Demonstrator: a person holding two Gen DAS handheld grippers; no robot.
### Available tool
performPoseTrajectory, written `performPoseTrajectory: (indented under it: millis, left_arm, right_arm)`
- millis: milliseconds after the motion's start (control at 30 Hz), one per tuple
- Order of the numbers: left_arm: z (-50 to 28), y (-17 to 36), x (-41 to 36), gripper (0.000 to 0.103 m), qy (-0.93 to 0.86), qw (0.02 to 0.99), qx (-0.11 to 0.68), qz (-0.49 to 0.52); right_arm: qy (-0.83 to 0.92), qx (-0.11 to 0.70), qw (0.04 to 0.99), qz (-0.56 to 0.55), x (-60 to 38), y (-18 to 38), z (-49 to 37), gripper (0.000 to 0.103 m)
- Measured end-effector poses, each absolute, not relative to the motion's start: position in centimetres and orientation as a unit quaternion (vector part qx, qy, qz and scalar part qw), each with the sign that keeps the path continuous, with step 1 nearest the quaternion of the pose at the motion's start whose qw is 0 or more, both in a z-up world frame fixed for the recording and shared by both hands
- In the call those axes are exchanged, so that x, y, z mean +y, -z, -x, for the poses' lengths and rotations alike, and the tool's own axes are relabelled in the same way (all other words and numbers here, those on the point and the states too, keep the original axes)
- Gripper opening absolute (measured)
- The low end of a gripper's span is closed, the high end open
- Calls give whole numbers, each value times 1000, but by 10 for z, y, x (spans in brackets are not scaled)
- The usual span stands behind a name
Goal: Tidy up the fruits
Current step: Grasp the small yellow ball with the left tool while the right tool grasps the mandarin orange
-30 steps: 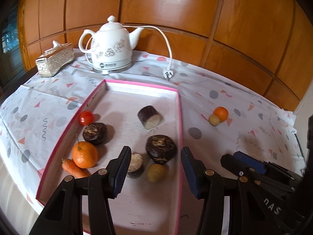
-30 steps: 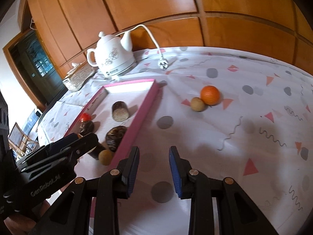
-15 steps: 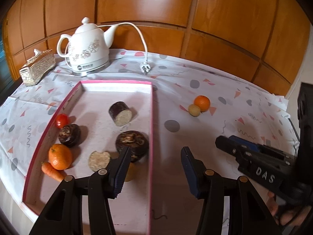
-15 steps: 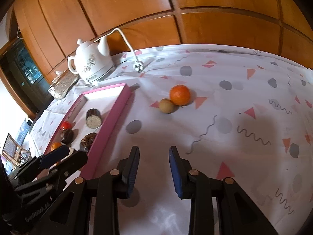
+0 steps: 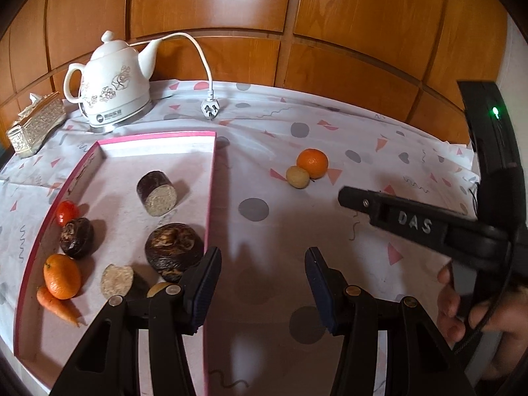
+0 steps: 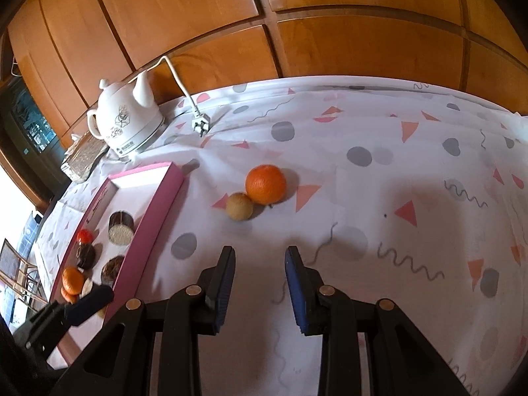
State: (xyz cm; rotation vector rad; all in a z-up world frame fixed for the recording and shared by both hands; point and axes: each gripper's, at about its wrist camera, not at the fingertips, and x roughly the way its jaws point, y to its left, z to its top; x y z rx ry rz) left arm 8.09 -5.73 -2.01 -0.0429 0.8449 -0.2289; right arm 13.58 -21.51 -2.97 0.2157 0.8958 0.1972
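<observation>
An orange point(image 6: 265, 183) and a small tan fruit point(image 6: 239, 206) lie touching on the patterned cloth, right of the pink tray point(image 5: 211, 178). My right gripper point(image 6: 260, 254) hovers just short of them, jaws a little apart with nothing between. My left gripper point(image 5: 263, 257) is open and empty over the cloth beside the tray's right rim; there the orange point(image 5: 312, 163) and tan fruit point(image 5: 297, 177) lie further ahead. The tray holds a tomato point(image 5: 67, 212), another orange point(image 5: 62, 276), a carrot point(image 5: 56, 307), several dark fruits and cut pieces, and a yellowish fruit point(image 5: 158, 288) partly hidden by the left finger.
A white kettle point(image 5: 112, 89) with its cord and plug point(image 5: 208, 110) stands at the back, a tissue box point(image 5: 36, 128) to its left. Wooden panels close the far side. A hand point(image 5: 462, 310) holds the right gripper's handle at the lower right.
Both grippers have moved right, away from the tray's contents and nearer the orange and tan fruit on the cloth. The jaws have kept their width.
</observation>
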Motion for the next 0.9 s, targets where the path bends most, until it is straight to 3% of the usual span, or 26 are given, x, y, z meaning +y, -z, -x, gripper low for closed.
performPoseTrajectory:
  millis: [233,900]
  left_arm:
    - [-98,24,-64,53,107,903,415,29]
    - [-132,36,-67,51,86,894,436,49]
  right_arm:
    - [-92,426,893,-108,-214,30,-165,36]
    - [-115,434,884,-130,-208,50,-219,37]
